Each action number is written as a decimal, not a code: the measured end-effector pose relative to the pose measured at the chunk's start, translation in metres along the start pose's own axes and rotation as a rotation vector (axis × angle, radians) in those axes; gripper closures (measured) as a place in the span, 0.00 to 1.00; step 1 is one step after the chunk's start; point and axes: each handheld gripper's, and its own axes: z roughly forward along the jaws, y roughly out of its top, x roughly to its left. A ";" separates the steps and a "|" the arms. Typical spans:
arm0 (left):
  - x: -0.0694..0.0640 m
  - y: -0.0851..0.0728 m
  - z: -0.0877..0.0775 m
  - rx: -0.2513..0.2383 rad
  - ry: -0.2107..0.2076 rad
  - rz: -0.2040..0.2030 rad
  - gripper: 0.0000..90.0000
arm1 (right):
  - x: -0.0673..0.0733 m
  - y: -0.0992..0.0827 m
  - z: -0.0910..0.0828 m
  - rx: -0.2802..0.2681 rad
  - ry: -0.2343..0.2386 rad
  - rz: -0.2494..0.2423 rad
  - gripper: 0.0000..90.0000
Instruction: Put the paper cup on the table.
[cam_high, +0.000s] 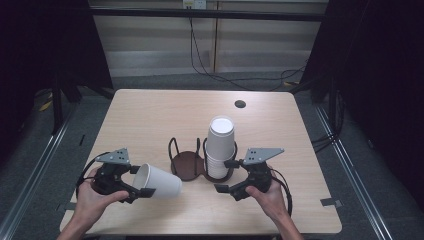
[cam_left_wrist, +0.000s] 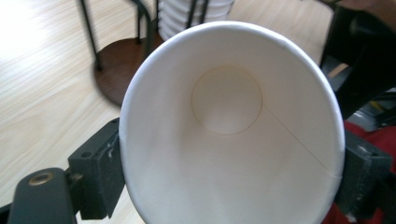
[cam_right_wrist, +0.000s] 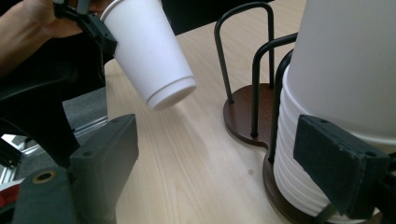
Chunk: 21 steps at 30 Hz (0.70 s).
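A white paper cup (cam_high: 162, 182) (cam_left_wrist: 226, 100) hangs on its side just above the table at front left, mouth toward my left gripper (cam_high: 141, 181) (cam_left_wrist: 231, 172). That gripper is shut on the cup near its rim, one jaw on each side. The cup's bottom (cam_right_wrist: 170, 95) points at a brown cup holder (cam_high: 186, 167) (cam_right_wrist: 243, 116) with black wire loops, whose left slot is bare. A tall stack of white cups (cam_high: 220, 142) (cam_right_wrist: 345, 60) fills the right slot. My right gripper (cam_high: 226, 176) (cam_right_wrist: 224, 156) stands open just right of the stack's base, one jaw close beside the stack.
The wooden table (cam_high: 150, 115) has a dark round hole (cam_high: 240, 104) at the back right. Both hands rest near its front edge. Dark floor with cables lies beyond the table's far edge.
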 end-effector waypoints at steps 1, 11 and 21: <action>0.001 -0.001 -0.002 -0.010 0.010 0.001 0.15 | 0.001 -0.001 0.000 0.005 0.005 -0.002 0.16; 0.019 -0.007 -0.028 -0.014 0.051 -0.050 0.16 | 0.002 -0.013 -0.006 0.055 -0.010 -0.003 0.16; 0.034 0.003 -0.035 0.066 0.131 -0.034 0.16 | 0.001 -0.017 -0.006 0.051 -0.015 -0.002 0.17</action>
